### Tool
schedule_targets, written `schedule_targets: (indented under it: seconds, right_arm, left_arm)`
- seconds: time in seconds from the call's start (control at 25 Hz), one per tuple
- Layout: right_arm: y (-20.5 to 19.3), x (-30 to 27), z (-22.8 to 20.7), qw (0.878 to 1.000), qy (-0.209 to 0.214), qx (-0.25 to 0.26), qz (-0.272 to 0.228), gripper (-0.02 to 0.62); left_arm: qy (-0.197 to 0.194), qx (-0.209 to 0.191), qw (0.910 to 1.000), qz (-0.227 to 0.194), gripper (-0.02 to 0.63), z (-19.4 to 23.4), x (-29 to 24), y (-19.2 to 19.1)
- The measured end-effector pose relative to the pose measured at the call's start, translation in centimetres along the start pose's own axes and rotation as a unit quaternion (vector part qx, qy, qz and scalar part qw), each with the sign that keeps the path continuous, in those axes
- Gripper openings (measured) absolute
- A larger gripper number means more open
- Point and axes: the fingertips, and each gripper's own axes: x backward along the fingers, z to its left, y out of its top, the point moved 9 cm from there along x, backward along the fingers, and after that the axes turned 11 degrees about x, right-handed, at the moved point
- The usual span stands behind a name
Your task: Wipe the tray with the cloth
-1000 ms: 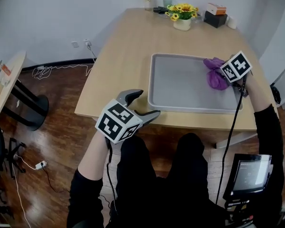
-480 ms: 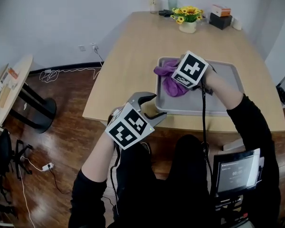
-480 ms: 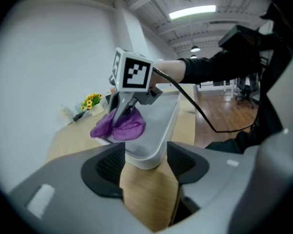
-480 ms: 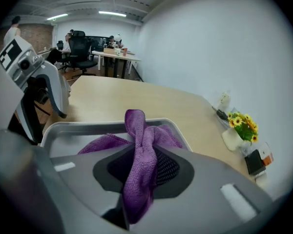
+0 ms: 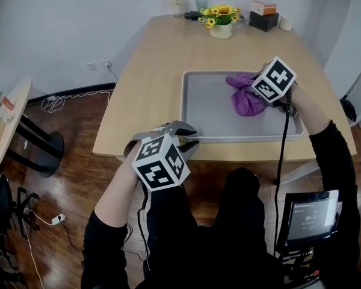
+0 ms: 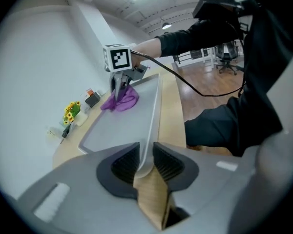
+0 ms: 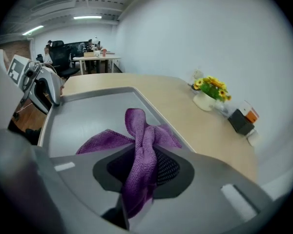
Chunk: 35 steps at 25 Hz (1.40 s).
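A grey tray (image 5: 210, 110) lies on the wooden table. My right gripper (image 5: 262, 98) is over the tray's right half, shut on a purple cloth (image 5: 243, 100) that rests bunched on the tray floor. In the right gripper view the cloth (image 7: 144, 145) runs up between the jaws of the right gripper (image 7: 145, 156). My left gripper (image 5: 189, 139) is at the tray's near left corner. Its jaws have just been closing, and the tray's rim (image 6: 149, 147) is pinched between them. The left gripper view also shows the cloth (image 6: 121, 101) and the tray floor (image 6: 122, 126).
A pot of yellow flowers (image 5: 221, 18), a black box (image 5: 263, 20), a bottle (image 5: 177, 2) and a glass stand at the table's far edge. A round side table (image 5: 6, 122) and cables are on the floor to the left. A screen (image 5: 307, 217) sits by the person's right leg.
The right gripper swept the cloth from the tray's right side to its left and back to the right. The left gripper rolled, reached the tray's near left corner and closed on the rim.
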Motion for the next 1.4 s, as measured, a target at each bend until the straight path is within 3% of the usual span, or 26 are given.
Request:
schedule_targets:
  seconds: [0.2,0.32,0.48,0.64,0.84,0.96,1.08,1.24,1.4]
  right_arm:
    - [-8.3,3.5,-3.8,0.996,-0.041,-0.052,0.053,0.084]
    - [-10.0,4.2,-4.7,0.994,-0.051,-0.076,0.060,0.084]
    - [-6.9,3.2,-2.7,0.996,-0.059,-0.033,0.066,0.083]
    - [0.7,0.7,2.3,0.999,-0.026,0.039,0.006,0.084]
    - [10.2,-3.1,8.8,0.990,0.019,0.127,-0.050,0.084]
    - [13.1,-4.2,10.5,0.985,0.033,0.159,-0.053,0.083]
    - [12.6,-4.2,10.3,0.984,0.024,0.167,-0.052,0.083]
    - [9.1,-2.9,8.1,0.992,0.029,0.108,-0.052,0.083]
    - [4.2,-0.6,5.6,0.997,0.007,0.071,-0.023,0.083]
  left_arm:
    - [-0.017,0.023,0.9995,-0.014,0.071,0.4,-0.2,0.0]
    - [-0.012,0.016,0.9998,-0.010,0.071,0.4,-0.2,0.3]
    - [-0.011,0.012,0.9998,-0.011,0.071,0.3,-0.3,0.5]
    - [-0.012,0.017,0.9997,-0.012,0.071,0.3,-0.3,0.3]
    - [0.000,0.017,0.9999,-0.002,0.072,-0.2,-0.3,0.2]
    - [0.000,0.021,0.9998,-0.001,0.074,0.0,-0.4,0.4]
    - [-0.003,0.023,0.9997,-0.004,0.074,0.4,-0.5,0.2]
    - [0.000,0.023,0.9997,-0.007,0.074,0.4,-0.4,-0.1]
    - [0.000,0.021,0.9998,-0.007,0.075,0.4,-0.3,0.0]
